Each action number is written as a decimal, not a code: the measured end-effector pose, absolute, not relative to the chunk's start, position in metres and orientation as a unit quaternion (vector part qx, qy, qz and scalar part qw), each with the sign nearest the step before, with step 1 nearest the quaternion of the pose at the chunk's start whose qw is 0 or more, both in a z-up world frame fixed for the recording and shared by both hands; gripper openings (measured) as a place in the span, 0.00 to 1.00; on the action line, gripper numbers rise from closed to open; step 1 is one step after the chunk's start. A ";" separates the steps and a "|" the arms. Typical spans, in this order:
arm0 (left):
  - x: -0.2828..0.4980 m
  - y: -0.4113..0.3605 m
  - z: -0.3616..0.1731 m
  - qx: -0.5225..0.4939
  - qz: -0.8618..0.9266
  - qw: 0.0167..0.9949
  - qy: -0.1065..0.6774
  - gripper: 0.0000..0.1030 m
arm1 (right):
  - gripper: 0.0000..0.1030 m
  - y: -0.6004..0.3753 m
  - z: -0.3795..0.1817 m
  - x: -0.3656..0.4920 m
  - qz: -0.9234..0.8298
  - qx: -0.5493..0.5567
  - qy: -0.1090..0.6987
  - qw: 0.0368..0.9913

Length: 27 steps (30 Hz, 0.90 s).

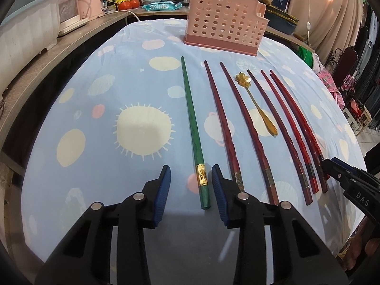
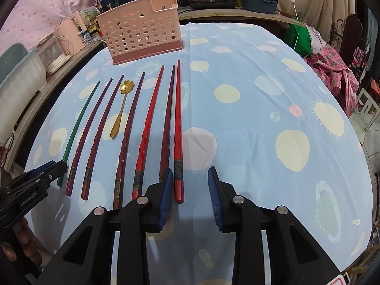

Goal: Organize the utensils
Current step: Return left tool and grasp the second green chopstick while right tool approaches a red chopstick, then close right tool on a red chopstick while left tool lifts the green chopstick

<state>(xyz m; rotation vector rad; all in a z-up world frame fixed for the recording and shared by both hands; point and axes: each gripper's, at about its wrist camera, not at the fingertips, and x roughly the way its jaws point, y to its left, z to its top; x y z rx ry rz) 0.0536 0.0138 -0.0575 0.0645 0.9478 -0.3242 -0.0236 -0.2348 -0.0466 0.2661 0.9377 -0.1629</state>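
Observation:
A green chopstick [image 1: 192, 128] lies on the blue cloth with its thick end between the open jaws of my left gripper [image 1: 191, 187]. Several red chopsticks [image 1: 223, 123] lie in a row to its right, with a gold flower-headed spoon [image 1: 257, 104] among them. The pink perforated utensil holder [image 1: 223, 26] stands at the far side. My right gripper [image 2: 190, 185] is open, its jaws around the thick end of the rightmost red chopstick [image 2: 177, 128]. The spoon [image 2: 122, 109], the green chopstick [image 2: 78, 125] and the holder [image 2: 142, 35] also show in the right wrist view.
The table is covered by a blue patterned cloth [image 2: 261, 118]. A wooden counter [image 1: 47, 59] with appliances, bottles and pots runs along the left and back. Clothes and chairs [image 2: 337, 71] stand beyond the right edge.

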 end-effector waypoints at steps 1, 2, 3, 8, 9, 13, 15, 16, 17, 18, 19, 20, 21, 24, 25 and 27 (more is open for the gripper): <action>0.054 0.014 -0.057 0.031 -0.156 0.877 0.454 0.33 | 0.24 -0.235 -0.047 -0.024 -0.078 0.128 0.450 0.880; 0.054 0.014 -0.058 0.032 -0.156 0.877 0.453 0.33 | 0.24 -0.235 -0.047 -0.023 -0.078 0.127 0.451 0.880; 0.054 0.014 -0.058 0.030 -0.156 0.877 0.454 0.33 | 0.23 -0.235 -0.048 -0.023 -0.078 0.126 0.451 0.880; 0.054 0.015 -0.058 0.030 -0.154 0.877 0.453 0.28 | 0.23 -0.233 -0.050 -0.023 -0.079 0.118 0.449 0.882; 0.055 0.015 -0.058 0.029 -0.154 0.877 0.453 0.25 | 0.22 -0.233 -0.050 -0.023 -0.079 0.117 0.449 0.882; 0.055 0.015 -0.058 0.023 -0.162 0.875 0.455 0.11 | 0.17 -0.230 -0.050 -0.023 -0.079 0.103 0.447 0.885; 0.055 0.014 -0.059 0.024 -0.167 0.874 0.456 0.08 | 0.12 -0.229 -0.050 -0.023 -0.075 0.100 0.447 0.886; 0.055 0.014 -0.059 0.024 -0.168 0.874 0.456 0.08 | 0.11 -0.229 -0.050 -0.023 -0.074 0.100 0.447 0.886; 0.054 0.014 -0.058 0.023 -0.168 0.874 0.456 0.08 | 0.08 -0.228 -0.050 -0.023 -0.073 0.100 0.447 0.886; 0.053 0.014 -0.058 0.022 -0.169 0.874 0.456 0.08 | 0.08 -0.228 -0.049 -0.023 -0.073 0.099 0.446 0.886; 0.054 0.015 -0.057 0.019 -0.170 0.873 0.457 0.08 | 0.08 -0.228 -0.049 -0.024 -0.073 0.100 0.446 0.887; 0.053 0.016 -0.056 0.016 -0.171 0.873 0.457 0.08 | 0.07 -0.229 -0.048 -0.024 -0.072 0.102 0.445 0.887; 0.053 0.017 -0.054 0.013 -0.171 0.874 0.455 0.08 | 0.07 -0.229 -0.046 -0.025 -0.071 0.104 0.443 0.887; 0.051 0.020 -0.042 0.007 -0.171 0.879 0.444 0.08 | 0.07 -0.231 -0.035 -0.028 -0.069 0.108 0.432 0.893; 0.050 0.021 -0.036 0.005 -0.172 0.882 0.438 0.08 | 0.07 -0.232 -0.030 -0.028 -0.069 0.109 0.426 0.896; 0.050 0.022 -0.027 0.001 -0.175 0.886 0.430 0.08 | 0.07 -0.233 -0.018 -0.029 -0.066 0.113 0.412 0.902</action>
